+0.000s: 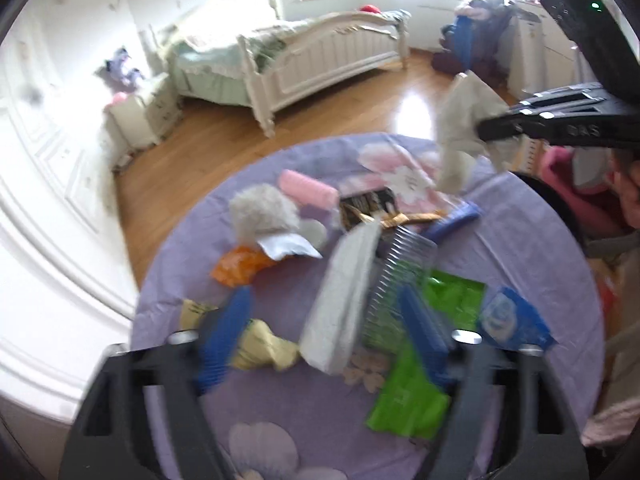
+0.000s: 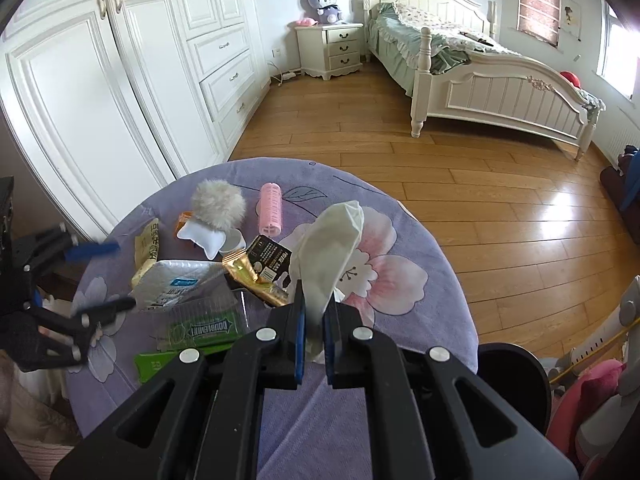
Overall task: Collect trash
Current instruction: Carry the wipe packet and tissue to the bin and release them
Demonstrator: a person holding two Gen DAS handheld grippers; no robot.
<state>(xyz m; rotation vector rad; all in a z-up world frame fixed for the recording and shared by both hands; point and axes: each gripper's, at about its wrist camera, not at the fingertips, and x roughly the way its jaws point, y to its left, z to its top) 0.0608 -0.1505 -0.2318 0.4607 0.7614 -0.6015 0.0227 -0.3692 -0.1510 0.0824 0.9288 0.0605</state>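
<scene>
A round table with a purple floral cloth (image 2: 420, 248) holds scattered litter. My right gripper (image 2: 315, 316) is shut on a crumpled white tissue (image 2: 332, 248) and holds it above the cloth; the tissue also shows in the left wrist view (image 1: 460, 128) with the right gripper (image 1: 484, 130) at the upper right. My left gripper (image 1: 324, 332) is open over the litter, above a silver-white packet (image 1: 344, 296), and shows at the left of the right wrist view (image 2: 108, 276). A green gum wrapper (image 2: 204, 330), a yellow wrapper (image 1: 264, 346) and an orange wrapper (image 1: 240, 266) lie nearby.
A pink hair roller (image 2: 271, 208), a fluffy grey pompom (image 2: 218, 204), a clear plastic tray (image 1: 396, 276), a gold-black packet (image 2: 264, 268) and a blue packet (image 1: 512, 320) lie on the table. A black bin (image 2: 512, 384) stands at the table's right. A bed (image 2: 500, 84) and wardrobe (image 2: 120, 80) stand beyond.
</scene>
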